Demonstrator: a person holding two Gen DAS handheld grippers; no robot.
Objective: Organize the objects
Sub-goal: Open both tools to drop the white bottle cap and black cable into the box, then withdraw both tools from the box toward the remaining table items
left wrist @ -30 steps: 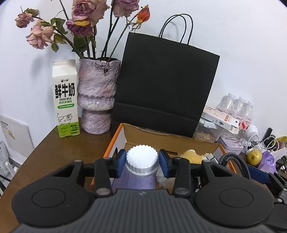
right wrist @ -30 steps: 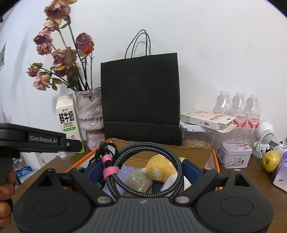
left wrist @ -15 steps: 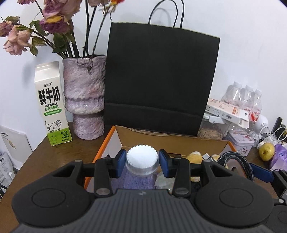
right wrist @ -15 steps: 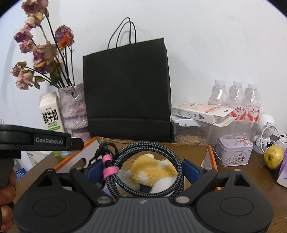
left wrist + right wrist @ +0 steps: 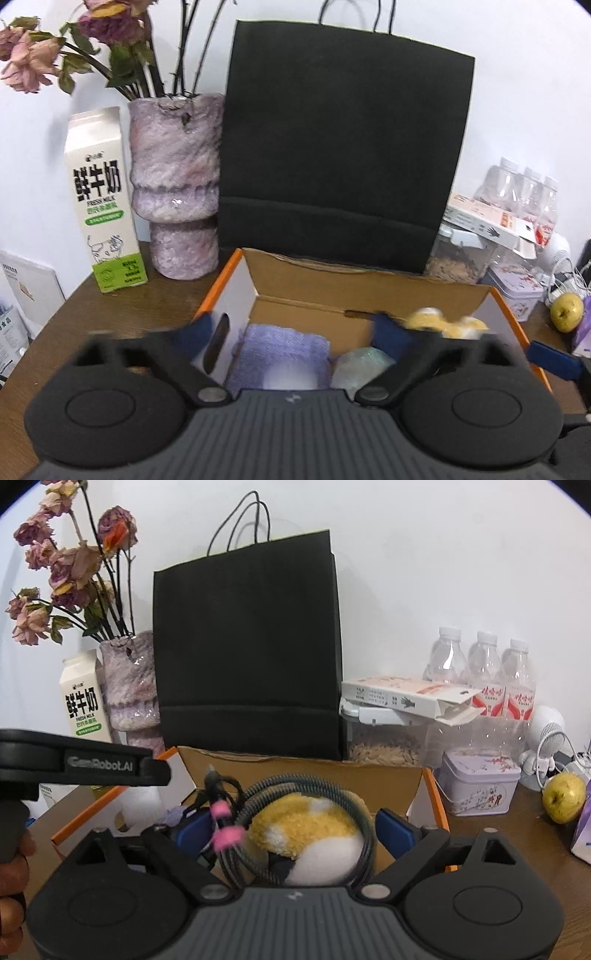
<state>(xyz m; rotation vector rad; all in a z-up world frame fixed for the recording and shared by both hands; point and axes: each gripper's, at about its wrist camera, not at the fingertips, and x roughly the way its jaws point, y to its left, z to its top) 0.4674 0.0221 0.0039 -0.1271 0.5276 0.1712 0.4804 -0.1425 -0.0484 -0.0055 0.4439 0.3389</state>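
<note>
Behind cardboard box (image 5: pixel 362 295), black bag (image 5: pixel 340 147), vase (image 5: pixel 177 184).

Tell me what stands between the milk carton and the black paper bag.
A purple vase of dried roses stands between the milk carton and the black paper bag; both wrist views show it.

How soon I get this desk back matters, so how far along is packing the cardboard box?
Done: the plush toy and white-capped bottle are in the cardboard box; the left gripper, whose jaws have just been opening, is off the bottle. In hand: the coiled cable sits between the right gripper's jaws, which have just been opening. Possibly left: the apple and tin on the table.
</note>
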